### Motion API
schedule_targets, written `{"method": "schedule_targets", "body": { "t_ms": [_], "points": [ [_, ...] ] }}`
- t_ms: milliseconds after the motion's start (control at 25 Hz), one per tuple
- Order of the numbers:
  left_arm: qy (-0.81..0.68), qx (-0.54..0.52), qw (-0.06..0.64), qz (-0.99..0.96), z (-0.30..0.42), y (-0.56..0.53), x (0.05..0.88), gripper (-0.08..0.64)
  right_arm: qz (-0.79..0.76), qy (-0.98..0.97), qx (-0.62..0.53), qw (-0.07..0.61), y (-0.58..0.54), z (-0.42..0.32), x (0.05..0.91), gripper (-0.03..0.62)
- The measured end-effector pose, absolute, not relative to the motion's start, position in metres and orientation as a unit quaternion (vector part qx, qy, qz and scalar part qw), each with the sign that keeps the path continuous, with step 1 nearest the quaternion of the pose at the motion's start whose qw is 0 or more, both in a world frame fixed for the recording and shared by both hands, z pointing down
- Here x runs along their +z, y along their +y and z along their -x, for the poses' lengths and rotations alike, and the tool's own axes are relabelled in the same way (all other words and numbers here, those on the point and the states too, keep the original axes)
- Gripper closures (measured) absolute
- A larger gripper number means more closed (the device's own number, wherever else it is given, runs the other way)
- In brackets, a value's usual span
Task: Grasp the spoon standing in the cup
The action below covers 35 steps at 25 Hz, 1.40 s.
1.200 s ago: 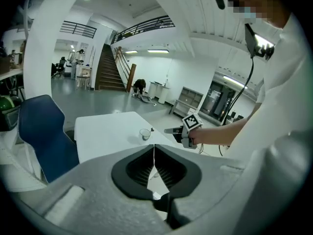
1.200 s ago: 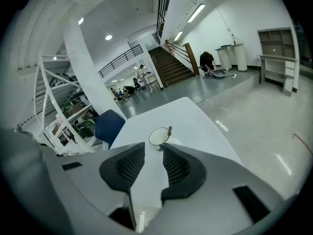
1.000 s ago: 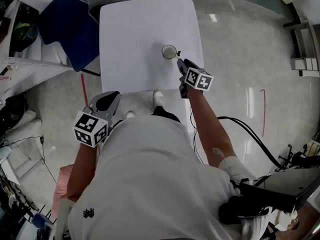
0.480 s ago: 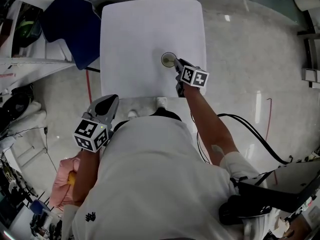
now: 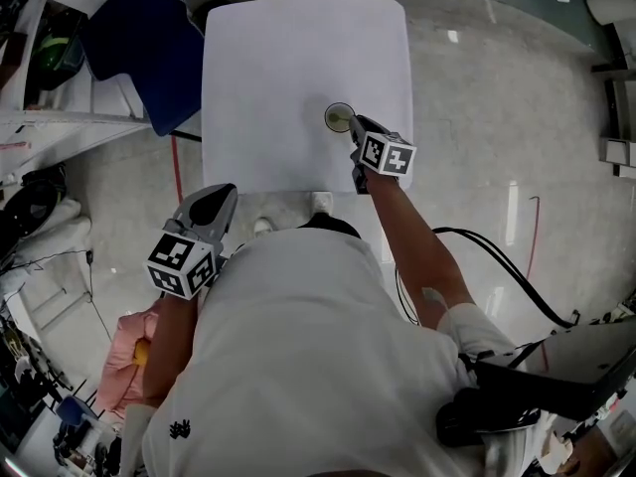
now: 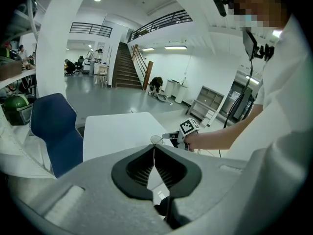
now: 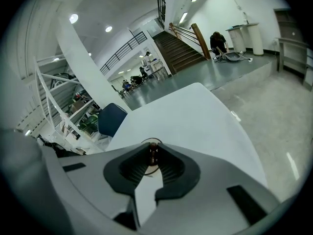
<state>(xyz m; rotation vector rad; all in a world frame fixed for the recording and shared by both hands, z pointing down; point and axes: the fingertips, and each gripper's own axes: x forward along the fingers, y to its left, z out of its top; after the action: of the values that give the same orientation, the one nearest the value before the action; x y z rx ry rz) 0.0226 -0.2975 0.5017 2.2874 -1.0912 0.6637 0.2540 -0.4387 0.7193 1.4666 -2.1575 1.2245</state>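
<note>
The left gripper [image 6: 154, 150], held short of the counter [image 5: 278, 58], is clenched on nothing. The right gripper [image 7: 152, 156] has just been closing its jaws and pinches the dark handle of the spoon [image 7: 153, 149]. The spoon's lower end is hidden in the cup [image 5: 337, 117] on the counter's right side, which is itself half masked by those jaws

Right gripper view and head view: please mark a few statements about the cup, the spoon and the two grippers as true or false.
1. The cup stands on the white table. True.
2. The right gripper has nothing between its jaws. False: its jaws have just been closing, and they now grip the dark handle of the spoon above the cup.
3. The left gripper holds the cup. False: its jaws are together on nothing, and it is off the table, near the person's body.
4. A blue chair stands beside the table. True.
</note>
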Motion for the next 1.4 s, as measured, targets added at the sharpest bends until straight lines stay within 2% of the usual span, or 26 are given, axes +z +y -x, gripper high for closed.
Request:
{"method": "schedule_targets", "body": {
  "t_ms": [560, 800, 1400],
  "points": [
    [-0.381, 0.208, 0.239, -0.869, 0.028, -0.258, 0.487, 0.548, -0.539, -0.757, 0.340, 0.143, -0.406, -0.239, 0.649, 0.540],
    [-0.366, 0.194, 0.227, -0.881, 0.047, -0.237, 0.481, 0.548, -0.559, -0.755, 0.319, 0.127, -0.380, -0.232, 0.613, 0.540],
    [-0.346, 0.177, 0.217, -0.896, 0.107, -0.173, 0.474, 0.548, -0.545, -0.775, 0.299, 0.112, -0.270, -0.162, 0.536, 0.541]
  ]
}}
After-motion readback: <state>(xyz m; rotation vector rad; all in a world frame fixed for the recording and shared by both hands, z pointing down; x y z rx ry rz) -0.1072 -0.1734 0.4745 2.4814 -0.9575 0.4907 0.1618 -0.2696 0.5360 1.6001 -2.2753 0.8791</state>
